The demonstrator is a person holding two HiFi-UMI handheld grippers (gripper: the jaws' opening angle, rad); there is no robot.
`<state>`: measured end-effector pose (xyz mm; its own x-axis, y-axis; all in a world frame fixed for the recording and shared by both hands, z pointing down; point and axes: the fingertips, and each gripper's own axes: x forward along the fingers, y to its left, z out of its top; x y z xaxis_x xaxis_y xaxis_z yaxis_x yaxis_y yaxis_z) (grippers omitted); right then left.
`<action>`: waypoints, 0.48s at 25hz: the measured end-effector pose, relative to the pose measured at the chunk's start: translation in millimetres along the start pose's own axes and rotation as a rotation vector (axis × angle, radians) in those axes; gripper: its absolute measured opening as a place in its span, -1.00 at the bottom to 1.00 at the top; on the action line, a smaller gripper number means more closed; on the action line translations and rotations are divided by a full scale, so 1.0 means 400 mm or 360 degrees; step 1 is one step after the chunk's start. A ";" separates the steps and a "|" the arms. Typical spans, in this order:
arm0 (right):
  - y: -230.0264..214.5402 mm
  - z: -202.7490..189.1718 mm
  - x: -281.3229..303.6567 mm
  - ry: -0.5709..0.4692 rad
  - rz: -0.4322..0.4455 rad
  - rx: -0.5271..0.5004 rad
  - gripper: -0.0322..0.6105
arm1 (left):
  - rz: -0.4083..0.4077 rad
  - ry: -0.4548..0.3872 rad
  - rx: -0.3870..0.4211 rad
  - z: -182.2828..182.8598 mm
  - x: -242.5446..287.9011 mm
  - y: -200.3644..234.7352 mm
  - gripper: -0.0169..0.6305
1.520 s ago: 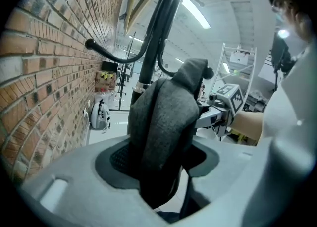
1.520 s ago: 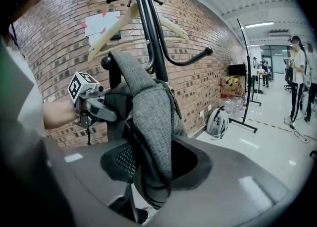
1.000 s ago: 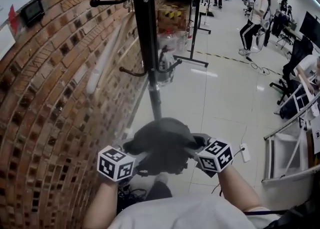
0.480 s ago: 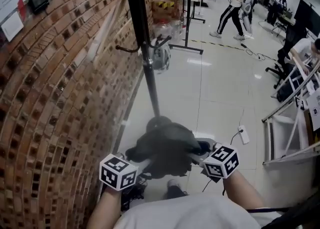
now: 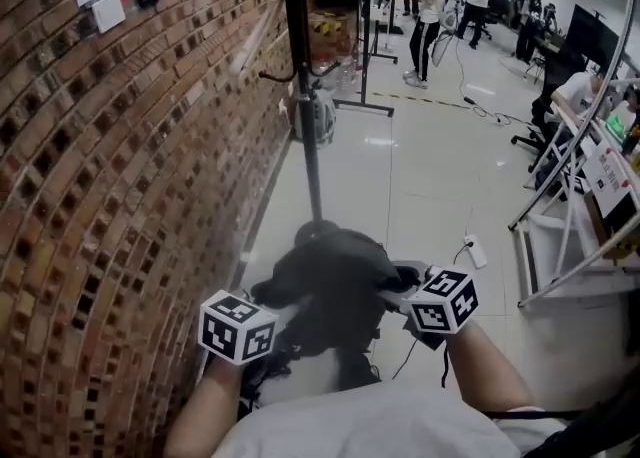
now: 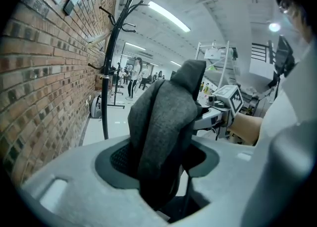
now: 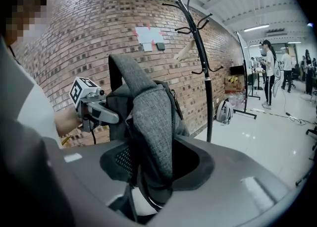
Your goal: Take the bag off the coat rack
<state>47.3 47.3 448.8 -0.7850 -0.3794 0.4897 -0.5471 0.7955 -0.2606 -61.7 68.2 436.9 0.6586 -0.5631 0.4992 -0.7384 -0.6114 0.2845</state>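
A dark grey fabric bag (image 5: pixel 330 281) hangs between my two grippers, low in the head view and off the rack. My left gripper (image 5: pixel 262 308) is shut on a fold of the bag (image 6: pixel 163 122) at its left side. My right gripper (image 5: pixel 398 296) is shut on the bag's grey strap (image 7: pixel 148 122) at its right side. The black coat rack (image 5: pixel 303 66) stands beyond the bag by the brick wall, its hooks bare in these views. In the left gripper view the coat rack (image 6: pixel 110 67) rises at the left; in the right gripper view the coat rack (image 7: pixel 203 57) stands right of centre.
A brick wall (image 5: pixel 110 196) runs along the left. A white backpack (image 5: pixel 312 116) leans on the floor behind the rack. A power strip and cable (image 5: pixel 474 251) lie on the tiles at right. A metal frame (image 5: pixel 570 206) and people (image 5: pixel 428 6) stand farther right and back.
The bag and both grippers have drawn back from the rack, which now stands farther off and smaller. The view has tipped up, showing more floor between bag and rack.
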 end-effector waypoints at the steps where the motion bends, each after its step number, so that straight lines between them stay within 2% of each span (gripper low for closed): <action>1: 0.037 -0.015 -0.009 0.0012 0.0006 -0.0007 -0.40 | 0.0006 0.0002 -0.0011 -0.023 -0.030 -0.020 -0.23; 6: 0.194 -0.081 -0.044 0.0019 0.0059 0.0001 -0.40 | 0.0038 0.0013 -0.0033 -0.120 -0.155 -0.102 -0.23; 12: 0.296 -0.141 -0.062 0.0012 0.0081 0.0024 -0.40 | 0.0068 0.0035 -0.0031 -0.196 -0.234 -0.155 -0.23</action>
<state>18.4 177.4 452.8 -0.8097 -0.3353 0.4816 -0.5110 0.8064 -0.2978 -88.8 202.1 436.7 0.6231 -0.5760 0.5291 -0.7687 -0.5759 0.2783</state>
